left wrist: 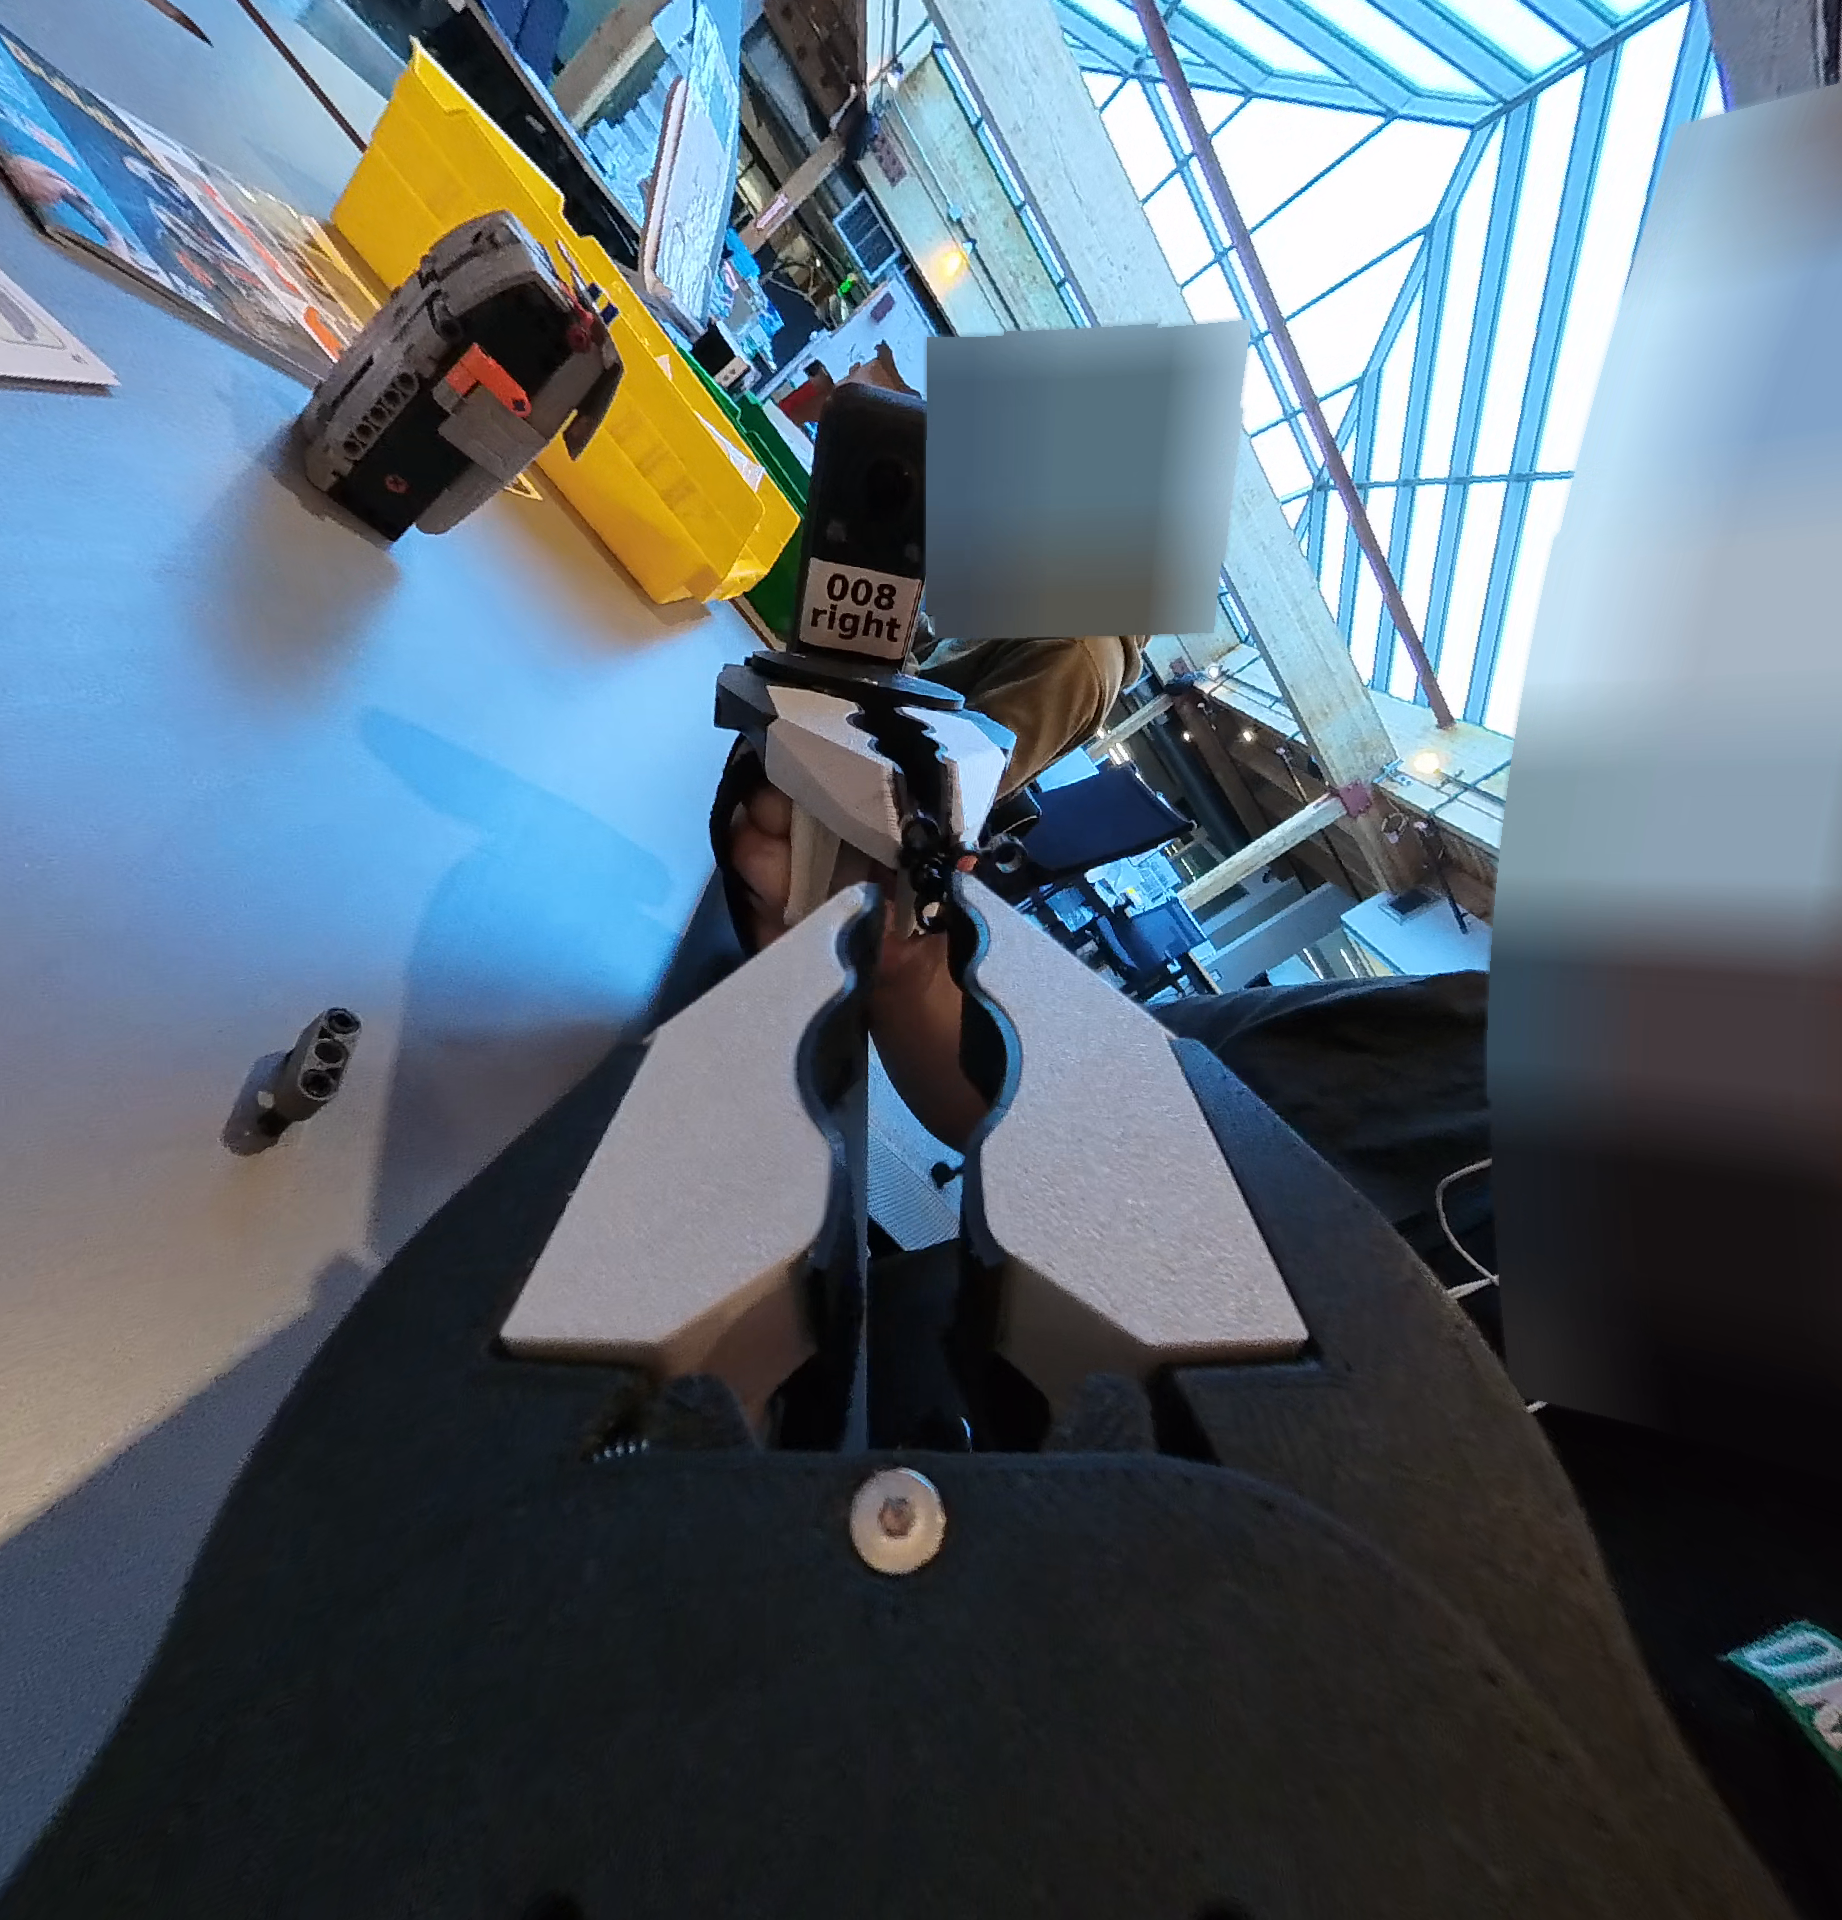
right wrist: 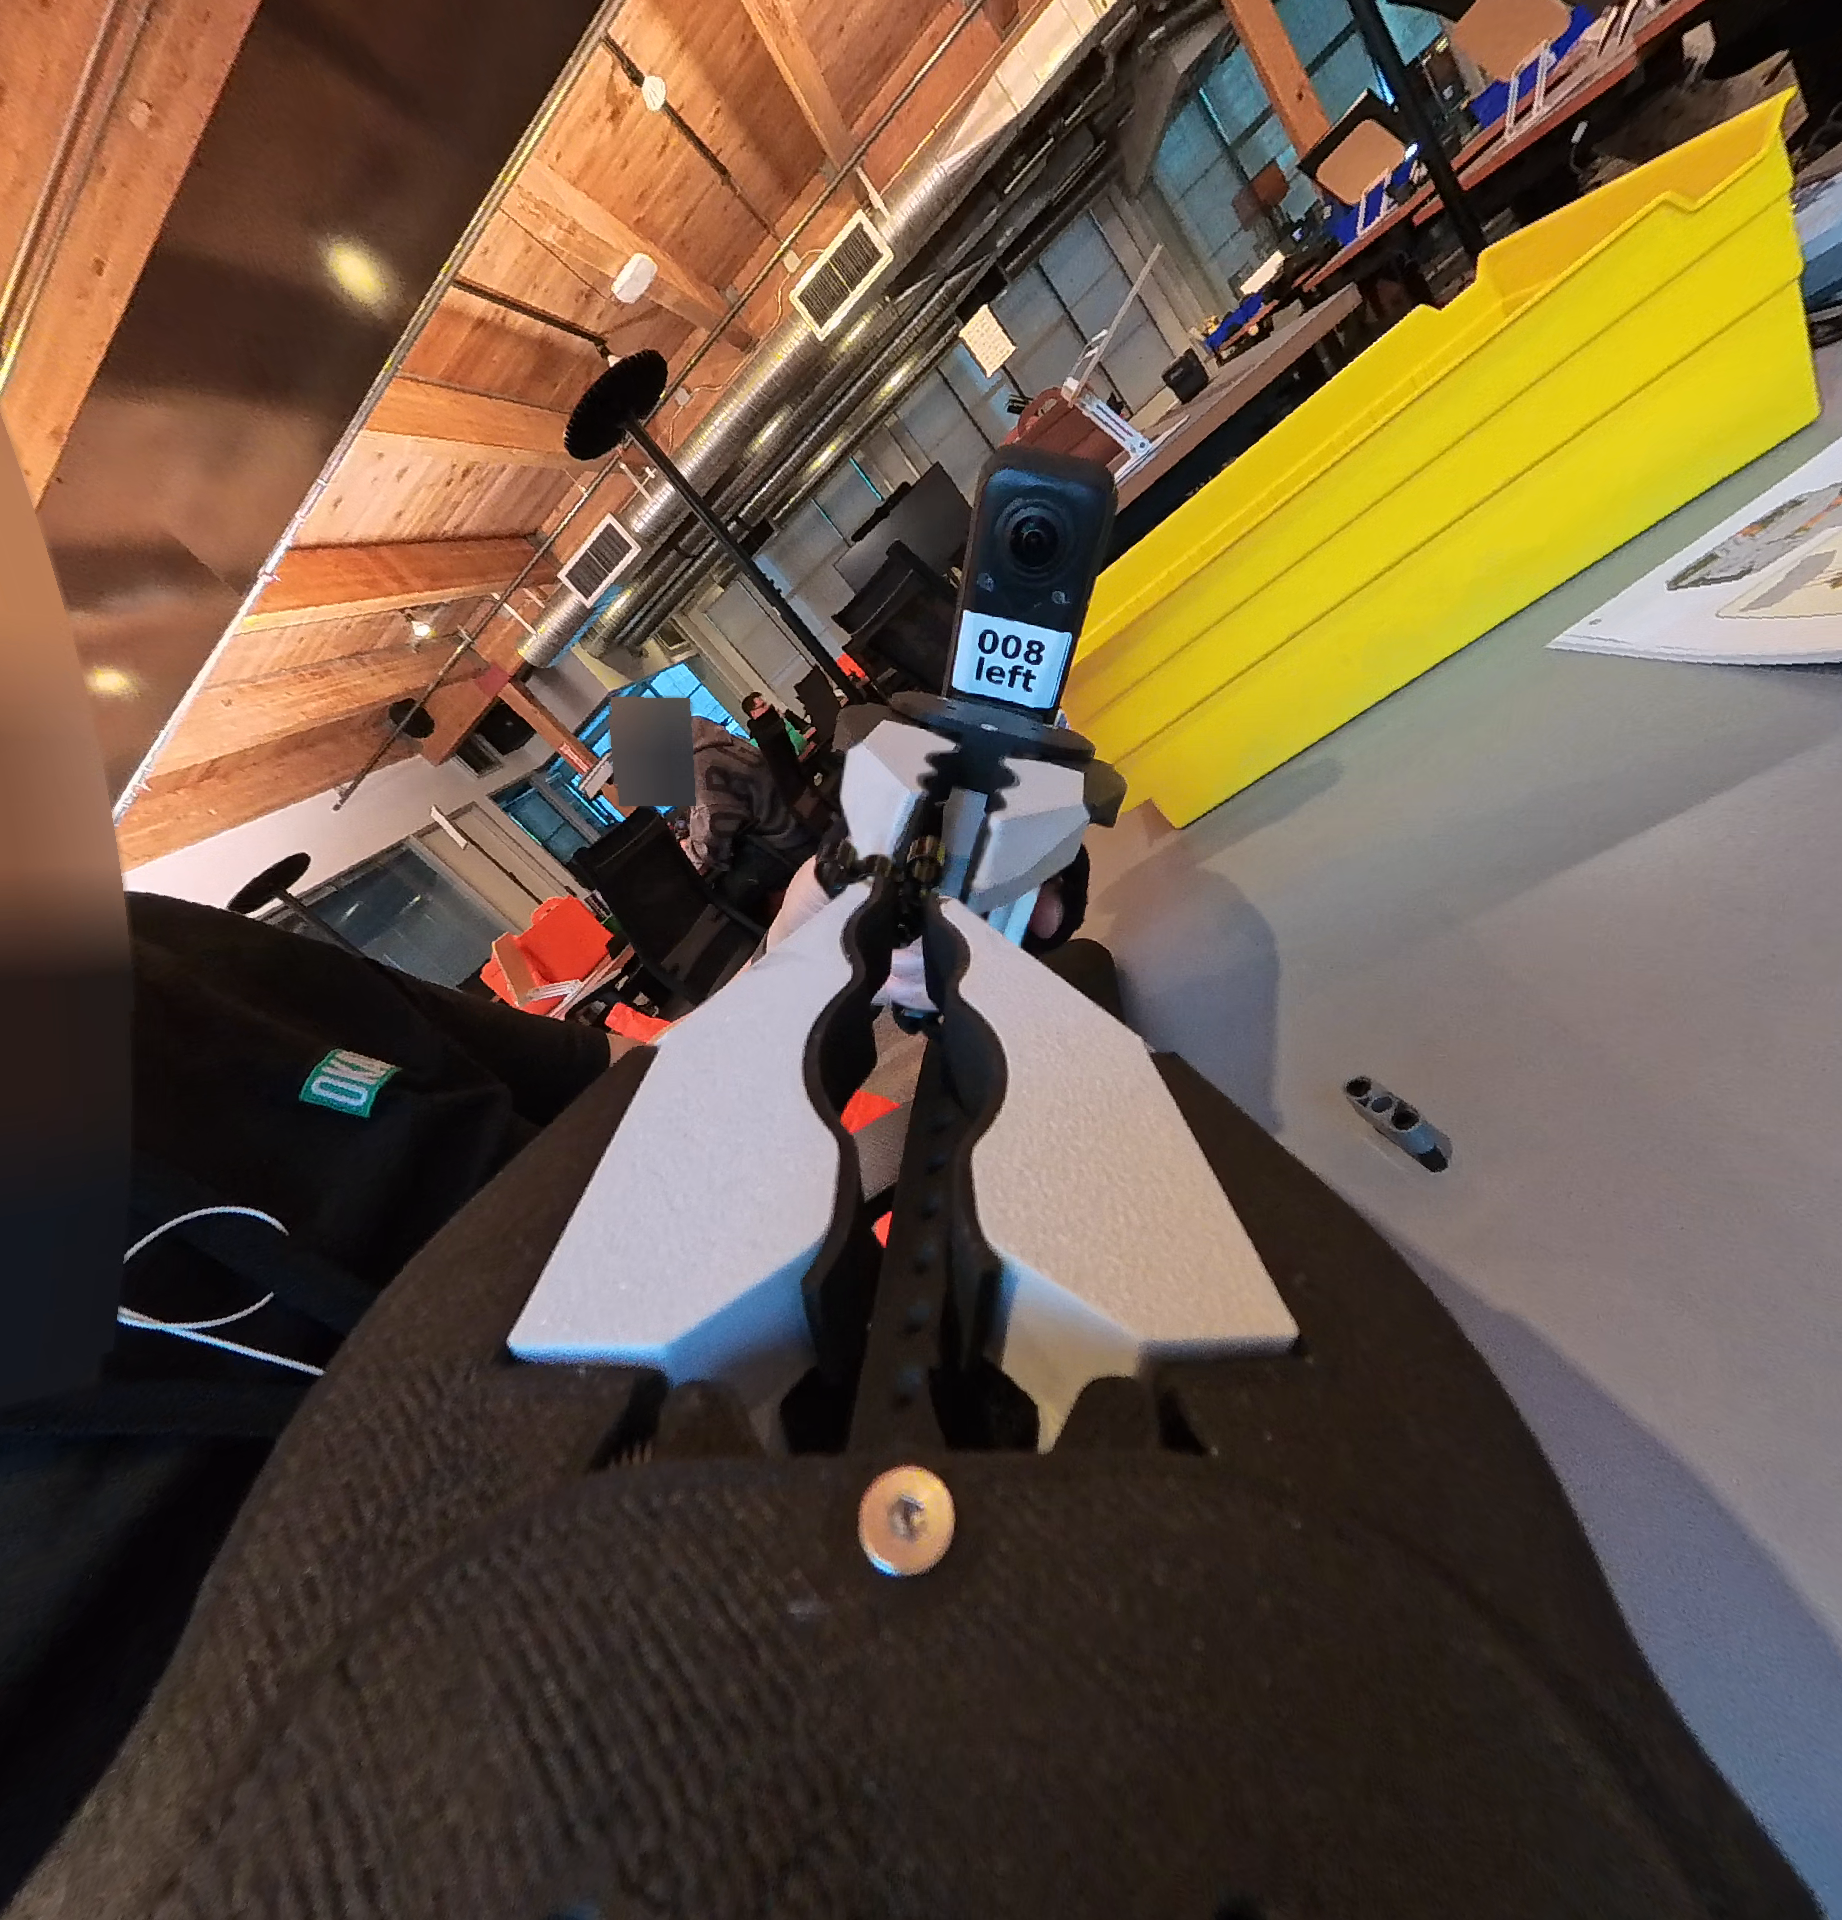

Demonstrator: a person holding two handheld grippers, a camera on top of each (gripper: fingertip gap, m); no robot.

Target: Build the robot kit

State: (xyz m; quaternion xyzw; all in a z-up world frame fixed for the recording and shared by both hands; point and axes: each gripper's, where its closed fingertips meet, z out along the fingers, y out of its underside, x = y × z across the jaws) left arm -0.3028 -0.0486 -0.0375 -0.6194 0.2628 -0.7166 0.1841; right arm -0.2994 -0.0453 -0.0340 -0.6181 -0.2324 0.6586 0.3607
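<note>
Left gripper (left wrist: 912,909): raised above the table, facing the other gripper tip to tip; jaws drawn nearly together, pinching a thin black strip (left wrist: 861,1299) that runs lengthwise between them, seen edge-on.
Right gripper (right wrist: 896,914): also raised, pointed at the left one; jaws pressed close on a black perforated beam (right wrist: 922,1226) lying along the gap, its row of holes facing the camera.
Meeting point: the two sets of tips all but touch; a cluster of small black pins (left wrist: 925,862) with a speck of red sits there. Which gripper bears it cannot be told.
Hand (left wrist: 782,842): wraps the right gripper's handle.
Table (left wrist: 169,727): pale grey; both grippers hang near its front edge.
Grey three-hole connector (left wrist: 299,1070): lies alone on the table, near the grippers, touched by neither.
Grey-and-black brick assembly (left wrist: 460,384): has an orange part; stands farther back, just beside the yellow bin (left wrist: 584,343).
Green bin (left wrist: 771,457): just past the yellow one.
Printed sheet (right wrist: 1748,582): flat on the table near the yellow bin.
Picture box (left wrist: 148,208): flat at the table's far side.
</note>
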